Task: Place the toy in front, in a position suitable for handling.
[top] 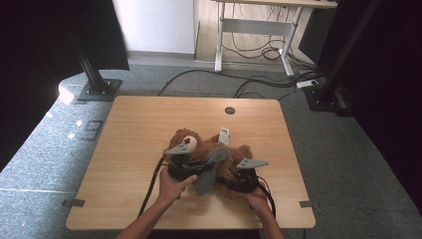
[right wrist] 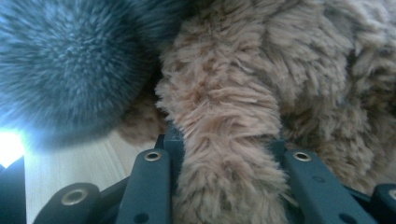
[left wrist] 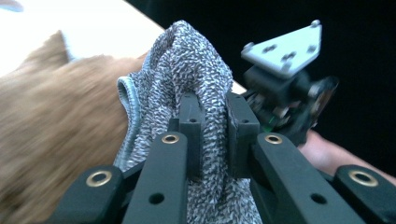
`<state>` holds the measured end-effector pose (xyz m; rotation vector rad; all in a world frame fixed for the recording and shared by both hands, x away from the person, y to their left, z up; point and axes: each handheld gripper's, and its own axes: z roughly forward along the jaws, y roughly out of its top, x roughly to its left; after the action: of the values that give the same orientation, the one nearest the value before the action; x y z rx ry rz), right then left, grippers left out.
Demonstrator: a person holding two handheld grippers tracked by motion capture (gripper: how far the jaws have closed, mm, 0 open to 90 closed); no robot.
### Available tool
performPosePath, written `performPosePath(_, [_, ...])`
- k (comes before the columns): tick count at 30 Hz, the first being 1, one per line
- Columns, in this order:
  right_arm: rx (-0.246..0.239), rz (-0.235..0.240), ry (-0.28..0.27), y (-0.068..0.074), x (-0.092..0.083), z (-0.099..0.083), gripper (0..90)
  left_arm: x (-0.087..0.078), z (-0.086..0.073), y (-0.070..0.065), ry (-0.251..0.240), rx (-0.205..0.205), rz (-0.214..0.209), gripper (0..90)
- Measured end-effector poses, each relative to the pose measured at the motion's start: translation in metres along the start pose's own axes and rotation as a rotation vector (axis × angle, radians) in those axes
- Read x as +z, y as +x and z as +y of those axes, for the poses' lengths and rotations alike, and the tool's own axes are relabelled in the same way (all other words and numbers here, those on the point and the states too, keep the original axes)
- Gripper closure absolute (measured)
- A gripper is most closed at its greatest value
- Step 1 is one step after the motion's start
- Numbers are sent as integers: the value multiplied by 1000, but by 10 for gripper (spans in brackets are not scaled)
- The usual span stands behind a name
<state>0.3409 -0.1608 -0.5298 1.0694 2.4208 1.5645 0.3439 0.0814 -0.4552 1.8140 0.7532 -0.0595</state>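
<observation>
lab or office: black curtains (top: 45, 45), rig posts (top: 92, 67), floor cables (top: 259, 82), grey carpet (top: 348, 149).

A teddy bear (top: 209, 149) lies at the table's (top: 134, 134) near centre, a knitted garment (top: 209, 172) draped over its near side.

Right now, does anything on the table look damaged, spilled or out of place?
Nothing looks damaged or spilled. The brown teddy bear lies on the table, the left gripper pinches a grey knit garment, and the right gripper clamps a furry limb.
</observation>
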Motion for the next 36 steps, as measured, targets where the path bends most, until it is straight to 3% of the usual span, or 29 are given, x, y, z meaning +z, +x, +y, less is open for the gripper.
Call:
performPosePath(3, [-28,5,16,4,3,-1,658,15,11,-6,-5,12,1,788])
performPosePath(5, [-37,21,35,6,6,-2,657,22,18,-6,15,40,48,789])
performPosePath(8, [-48,28,55,7,7,-4,657,29,22,3,59,9,58,789])
performPosePath(10, [-45,41,73,6,7,-5,657,28,20,8,75,17,79,789])
performPosePath(13, [-46,64,110,5,9,-8,659,20,15,18,66,-7,102,789])
performPosePath(17, [-56,67,117,6,9,-9,659,5,11,32,62,-30,150,791])
performPosePath(23, [-65,60,124,6,5,-11,661,-18,5,55,80,-28,267,793])
performPosePath(26, [-65,63,119,5,2,-13,662,-32,-1,69,62,-78,222,795])
performPosePath(27, [-72,63,121,6,2,-13,661,-34,-2,68,63,-71,222,796])
performPosePath(32, [-89,57,135,8,0,-14,663,-46,-2,60,19,-35,247,796])
performPosePath(36, [-79,55,127,5,-5,-17,662,-62,6,70,-14,-69,275,794])
